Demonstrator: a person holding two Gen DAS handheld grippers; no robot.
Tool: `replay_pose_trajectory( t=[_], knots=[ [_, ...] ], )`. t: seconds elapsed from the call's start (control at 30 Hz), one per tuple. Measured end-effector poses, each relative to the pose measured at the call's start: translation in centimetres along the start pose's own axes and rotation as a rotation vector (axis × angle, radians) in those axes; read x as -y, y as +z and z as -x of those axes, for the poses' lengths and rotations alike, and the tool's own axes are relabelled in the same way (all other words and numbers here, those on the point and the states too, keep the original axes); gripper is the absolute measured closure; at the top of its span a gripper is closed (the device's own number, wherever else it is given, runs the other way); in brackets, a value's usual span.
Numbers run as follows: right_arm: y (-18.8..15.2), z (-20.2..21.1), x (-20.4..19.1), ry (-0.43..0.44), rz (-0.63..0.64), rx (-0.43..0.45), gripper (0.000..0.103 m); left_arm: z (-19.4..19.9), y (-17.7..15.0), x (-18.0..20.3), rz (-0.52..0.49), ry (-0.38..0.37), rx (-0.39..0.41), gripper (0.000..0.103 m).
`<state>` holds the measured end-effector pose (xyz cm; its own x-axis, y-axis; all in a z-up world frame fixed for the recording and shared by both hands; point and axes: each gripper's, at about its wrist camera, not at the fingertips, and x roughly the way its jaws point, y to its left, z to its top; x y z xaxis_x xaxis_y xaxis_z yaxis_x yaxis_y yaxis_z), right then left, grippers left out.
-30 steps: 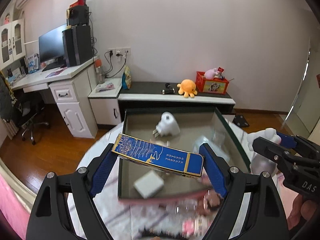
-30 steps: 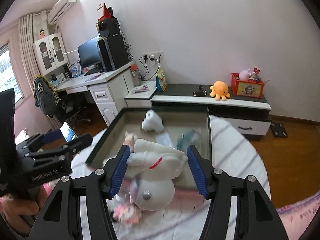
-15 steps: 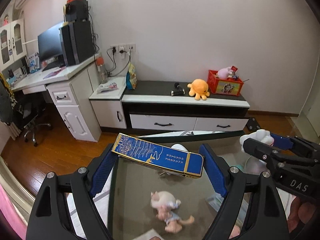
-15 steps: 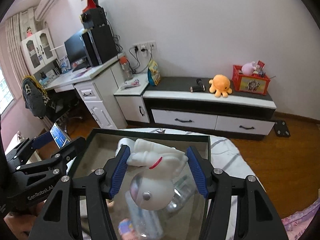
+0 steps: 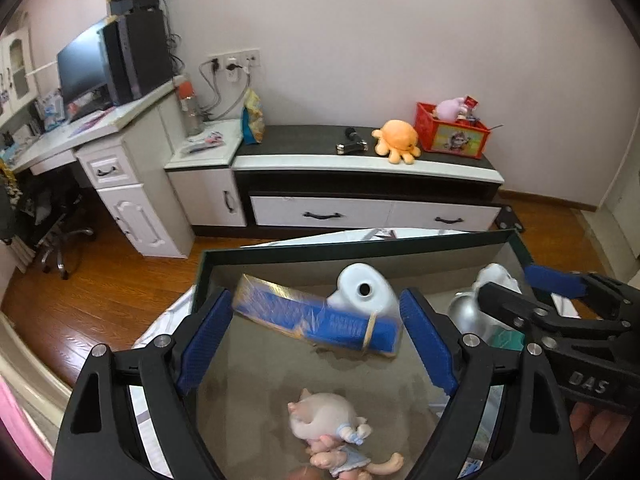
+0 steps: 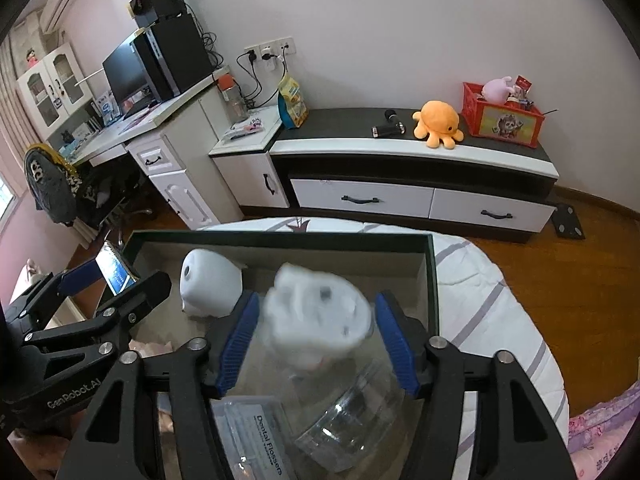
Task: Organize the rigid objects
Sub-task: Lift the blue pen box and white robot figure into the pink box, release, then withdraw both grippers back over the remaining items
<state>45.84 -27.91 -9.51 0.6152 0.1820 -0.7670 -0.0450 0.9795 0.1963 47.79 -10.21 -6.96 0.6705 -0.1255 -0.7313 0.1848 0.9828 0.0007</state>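
Blue box (image 5: 316, 316), blurred, sits crosswise between the left claw's (image 5: 316, 344) pads, right end tipped lower; jaws just widened, contact unclear. White toy (image 6: 316, 320), also blurred, loose between the right claw's (image 6: 316, 344) spreading pads, over the tray (image 6: 280, 238).

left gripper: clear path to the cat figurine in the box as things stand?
Probably yes. The left gripper, jaws just opened, is letting go of the blue box; the cat figurine lies exposed on the tray floor just below.
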Motion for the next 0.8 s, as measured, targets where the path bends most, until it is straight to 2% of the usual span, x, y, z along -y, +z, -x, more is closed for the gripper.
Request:
replay_pose_trajectory(
  t=[0.03,0.07,0.13,0.2,0.5,0.8],
  knots=[
    [0.0,0.3,0.1,-0.002,-0.008,0.008,0.018,0.2,-0.1,-0.1,0.004,-0.004,0.001,0.011],
    [-0.1,0.7,0.3,0.009,-0.027,0.017,0.016,0.5,-0.2,-0.3,0.009,-0.013,0.004,0.010],
    [-0.3,1.6,0.7,0.016,-0.061,0.041,0.000,1.6,-0.4,-0.6,0.011,-0.013,0.023,0.005],
    [-0.4,2.4,0.7,0.018,-0.070,0.059,0.000,2.8,-0.8,-0.7,0.009,-0.003,0.046,0.000],
    [-2.8,7.7,-1.2,0.020,-0.071,0.136,0.000,10.5,-3.2,-1.7,0.054,0.007,0.139,0.000],
    [-8.8,15.8,-3.4,-0.061,-0.063,0.301,0.000,19.6,-8.1,-1.9,0.066,0.013,0.240,0.000]
  ],
)
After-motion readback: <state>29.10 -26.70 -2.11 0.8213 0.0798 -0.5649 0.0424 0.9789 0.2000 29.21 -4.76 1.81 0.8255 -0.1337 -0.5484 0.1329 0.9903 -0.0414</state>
